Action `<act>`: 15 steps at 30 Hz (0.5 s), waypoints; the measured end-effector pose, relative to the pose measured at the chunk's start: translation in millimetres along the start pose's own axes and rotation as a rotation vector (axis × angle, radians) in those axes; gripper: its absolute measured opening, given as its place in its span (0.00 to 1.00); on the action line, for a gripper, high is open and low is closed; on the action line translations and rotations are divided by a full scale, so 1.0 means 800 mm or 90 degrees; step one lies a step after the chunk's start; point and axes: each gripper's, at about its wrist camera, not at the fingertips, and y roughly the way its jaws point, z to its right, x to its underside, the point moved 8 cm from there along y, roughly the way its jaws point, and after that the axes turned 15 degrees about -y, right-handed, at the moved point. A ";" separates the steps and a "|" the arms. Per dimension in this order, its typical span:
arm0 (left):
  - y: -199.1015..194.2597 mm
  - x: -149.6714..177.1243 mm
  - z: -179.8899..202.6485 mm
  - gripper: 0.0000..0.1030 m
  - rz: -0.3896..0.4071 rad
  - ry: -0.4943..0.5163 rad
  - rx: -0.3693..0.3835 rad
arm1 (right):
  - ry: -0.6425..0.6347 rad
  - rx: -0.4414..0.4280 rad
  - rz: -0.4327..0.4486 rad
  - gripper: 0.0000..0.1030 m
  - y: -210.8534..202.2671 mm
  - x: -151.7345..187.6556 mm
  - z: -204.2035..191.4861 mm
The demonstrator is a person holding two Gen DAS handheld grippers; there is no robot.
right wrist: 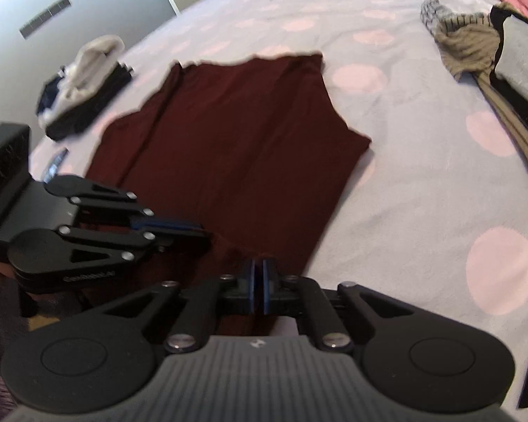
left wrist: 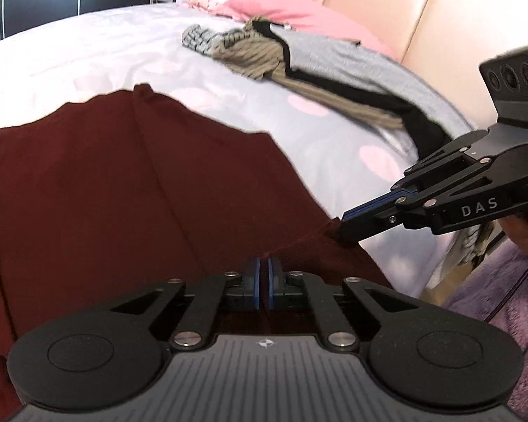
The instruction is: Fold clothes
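Left gripper (left wrist: 263, 263): jaws clenched on the near hem of the maroon garment (left wrist: 123, 183), at the near edge of the bed (left wrist: 123, 42). A thin pinch of cloth shows between the blue pads.

Right gripper (right wrist: 259, 267): likewise clamped tight on the same hem, just beside the left one, toward the garment's near right corner. Seen from the left wrist, its tip meets the cloth where the hem line pulls taut.

Garment lies flat on the dotted sheet, running from the near edge toward the middle of the bed, long creases down its length, far end uneven.

Judgement: step in hand is gripping the near hem for a fold away from the person. To do it well: keep both pinches firm, spread the grippers apart along the hem so it stays straight, lift evenly, carry the hem over to meet the far end, lay it down without dragging the lower layer.

Farther off: a small white and dark stack (right wrist: 84, 84) by the left edge; a pile of unfolded clothes (left wrist: 264, 52) along the right edge; pink pillow (left wrist: 281, 7) at the headboard.
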 end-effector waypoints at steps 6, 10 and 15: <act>-0.024 -0.022 -0.005 0.02 0.048 -0.025 0.008 | -0.011 0.028 0.045 0.05 -0.021 -0.018 0.001; -0.017 -0.034 -0.011 0.02 0.061 -0.034 0.002 | 0.001 0.043 0.043 0.05 -0.011 -0.024 0.014; 0.005 -0.033 -0.021 0.02 0.047 -0.041 -0.003 | -0.004 0.056 0.021 0.06 0.011 -0.026 0.023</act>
